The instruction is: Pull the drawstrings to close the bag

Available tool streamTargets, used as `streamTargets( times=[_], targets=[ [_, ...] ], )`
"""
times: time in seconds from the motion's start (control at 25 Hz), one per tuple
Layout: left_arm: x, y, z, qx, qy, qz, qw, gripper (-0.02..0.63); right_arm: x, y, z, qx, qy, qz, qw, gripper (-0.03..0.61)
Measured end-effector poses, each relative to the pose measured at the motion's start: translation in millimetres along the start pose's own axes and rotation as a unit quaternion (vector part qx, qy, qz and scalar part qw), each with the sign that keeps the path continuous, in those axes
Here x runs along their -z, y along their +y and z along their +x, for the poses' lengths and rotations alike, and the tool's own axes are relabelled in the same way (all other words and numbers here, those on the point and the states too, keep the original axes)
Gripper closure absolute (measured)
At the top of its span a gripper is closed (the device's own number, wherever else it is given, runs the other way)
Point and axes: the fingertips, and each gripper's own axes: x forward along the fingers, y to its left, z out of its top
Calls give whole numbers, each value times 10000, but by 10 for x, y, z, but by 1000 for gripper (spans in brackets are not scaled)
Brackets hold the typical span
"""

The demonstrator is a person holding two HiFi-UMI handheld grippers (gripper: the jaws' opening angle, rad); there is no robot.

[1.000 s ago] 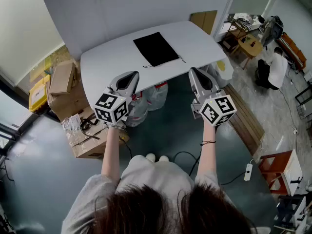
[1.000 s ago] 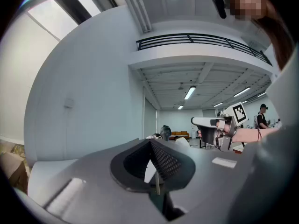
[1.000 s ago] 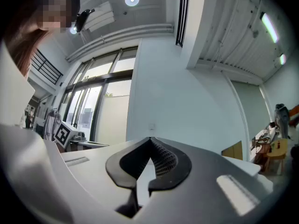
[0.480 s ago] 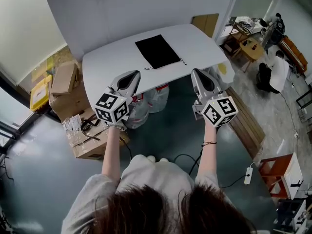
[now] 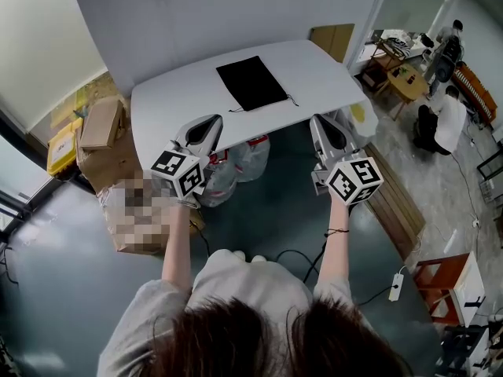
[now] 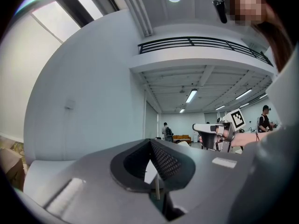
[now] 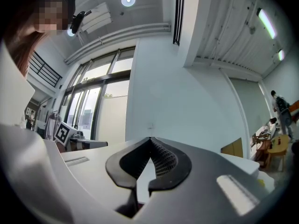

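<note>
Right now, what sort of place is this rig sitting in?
Probably a large open lab or workshop hall, not a home. A white rounded table holds a flat black drawstring bag, brown cardboard boxes sit beside it, and a black-railed mezzanine runs overhead.

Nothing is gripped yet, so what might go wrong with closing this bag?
The left gripper and right gripper have shut tongs short of the black bag; they must open first. The drawstrings are thin and lie flat on the table, so a pinch may miss. Nothing anchors the bag; pulling may drag it.
</note>
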Motion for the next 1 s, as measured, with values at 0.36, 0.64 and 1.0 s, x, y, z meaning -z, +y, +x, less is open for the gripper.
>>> streamTargets(
  times=[0.36,0.64,1.0],
  targets=[
    [81,-100,21,-137,10,39,9999,623,73,-195,-120,-61,38,122,9999,566],
    [202,62,19,-266,98,-36,9996,623,156,-282,1,-113,67,222,9997,565],
    [388,382,326,-114,218,-149,9996,623,328,-508,350,-25,146,252,9996,565]
  ],
)
